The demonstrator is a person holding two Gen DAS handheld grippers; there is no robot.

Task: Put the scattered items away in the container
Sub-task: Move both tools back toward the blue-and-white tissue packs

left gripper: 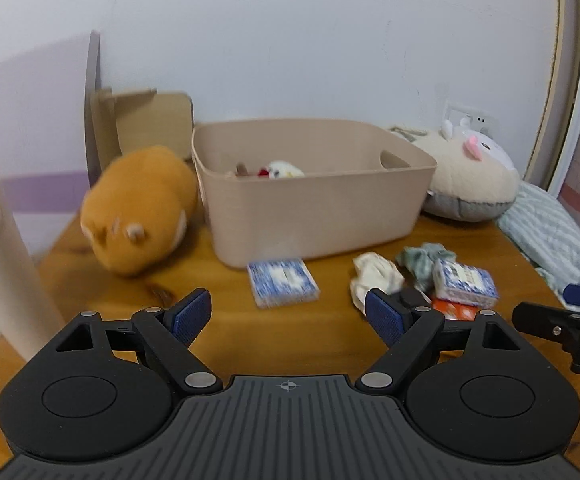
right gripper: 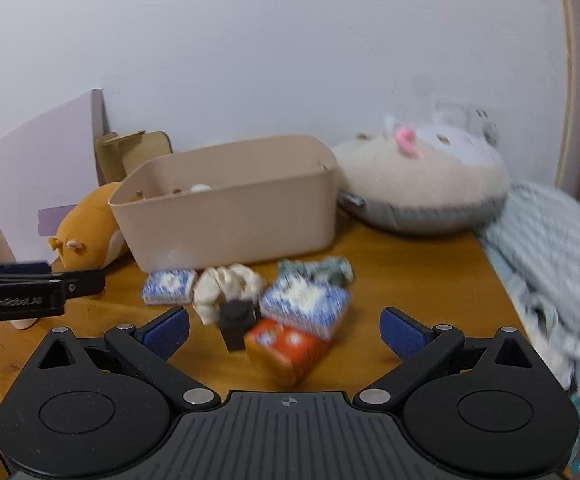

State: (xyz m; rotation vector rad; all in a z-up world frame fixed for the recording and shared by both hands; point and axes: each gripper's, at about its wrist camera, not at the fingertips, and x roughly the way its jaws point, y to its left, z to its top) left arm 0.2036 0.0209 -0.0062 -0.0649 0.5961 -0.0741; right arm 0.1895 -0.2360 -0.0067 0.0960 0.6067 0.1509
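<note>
We count 2 blue-and-white packs on the wooden table (left gripper: 329, 344): one pack (left gripper: 282, 283) lying alone just in front of the beige bin (left gripper: 313, 216), the second pack (left gripper: 465, 283) to the right, resting on 1 orange box (right gripper: 286, 346). Beside them: 1 cream cloth wad (left gripper: 373, 276), 1 green cloth wad (left gripper: 421, 258), 1 small black block (right gripper: 236, 322). 2 plush toys flank the bin: orange plush (left gripper: 138, 208) on the left, cream plush (left gripper: 469, 178) on the right. Left gripper (left gripper: 288, 316) and right gripper (right gripper: 286, 330) both w/ jaws spread wide, holding nothing. Bin has small toys inside, approx count unclear.
</note>
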